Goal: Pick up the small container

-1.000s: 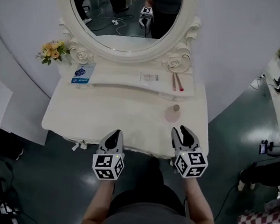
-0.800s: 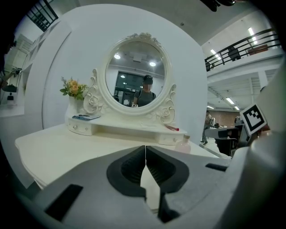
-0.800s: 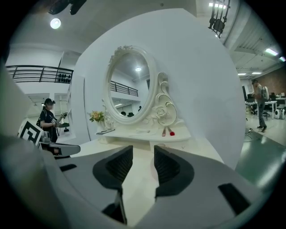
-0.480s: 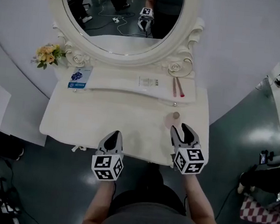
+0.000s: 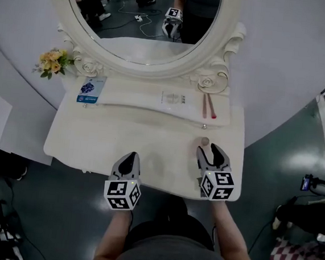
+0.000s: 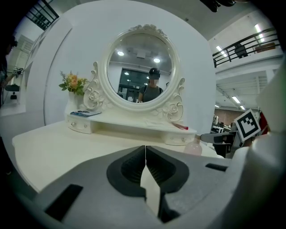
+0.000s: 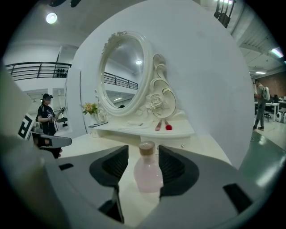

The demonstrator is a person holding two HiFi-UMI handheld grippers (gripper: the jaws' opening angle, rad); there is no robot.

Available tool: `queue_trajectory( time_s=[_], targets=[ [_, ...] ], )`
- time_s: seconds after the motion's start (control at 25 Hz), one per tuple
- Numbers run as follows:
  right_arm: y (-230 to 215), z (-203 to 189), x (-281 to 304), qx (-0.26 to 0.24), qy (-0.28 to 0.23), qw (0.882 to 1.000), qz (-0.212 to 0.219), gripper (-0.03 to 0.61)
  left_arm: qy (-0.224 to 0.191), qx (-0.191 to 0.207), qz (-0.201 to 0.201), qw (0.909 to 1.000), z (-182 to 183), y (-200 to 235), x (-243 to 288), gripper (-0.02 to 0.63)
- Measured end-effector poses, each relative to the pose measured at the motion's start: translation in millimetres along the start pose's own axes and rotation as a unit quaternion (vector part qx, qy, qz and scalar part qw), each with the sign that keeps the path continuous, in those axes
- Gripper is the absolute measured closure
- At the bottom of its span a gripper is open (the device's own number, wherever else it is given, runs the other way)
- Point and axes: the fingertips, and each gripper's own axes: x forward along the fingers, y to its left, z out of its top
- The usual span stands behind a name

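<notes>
The small container is a pink bottle with a tan cap (image 7: 147,172). It stands upright on the cream dressing table (image 5: 104,138), at its right side. In the head view only its cap (image 5: 205,141) shows, just ahead of my right gripper (image 5: 212,151). Seen from the right gripper view, my right gripper (image 7: 144,154) has the bottle between its jaws. The jaws are opening, and a gap shows on the bottle's left side. My left gripper (image 5: 129,162) hovers over the table's front edge. In the left gripper view its jaws (image 6: 145,154) are shut and empty, with the bottle (image 6: 193,146) off to the right.
A round ornate mirror (image 5: 142,16) rises behind a low shelf (image 5: 160,95). On the shelf lie a blue card (image 5: 89,88) and two red-tipped sticks (image 5: 209,106). Yellow flowers (image 5: 53,62) stand at the back left. The table's right edge lies close to the bottle.
My right gripper has moved forward to the bottle and its jaws have spread, so the bottle now stands between them. The left gripper stays near the front edge.
</notes>
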Motion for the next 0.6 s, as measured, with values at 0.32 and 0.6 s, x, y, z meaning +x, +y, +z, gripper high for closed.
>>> queue_trajectory(
  time_s=[0.32, 0.6],
  targets=[
    [-5, -5, 22, -0.008, 0.011, 1.000, 0.009, 0.364, 0.009, -0.006, 0.014, 0.9999, -2, 5, 12, 0.606],
    [-4, -12, 36, -0.013, 0.019, 0.999, 0.022, 0.365, 0.016, -0.009, 0.018, 0.9997, -4, 3, 21, 0.606]
  ],
)
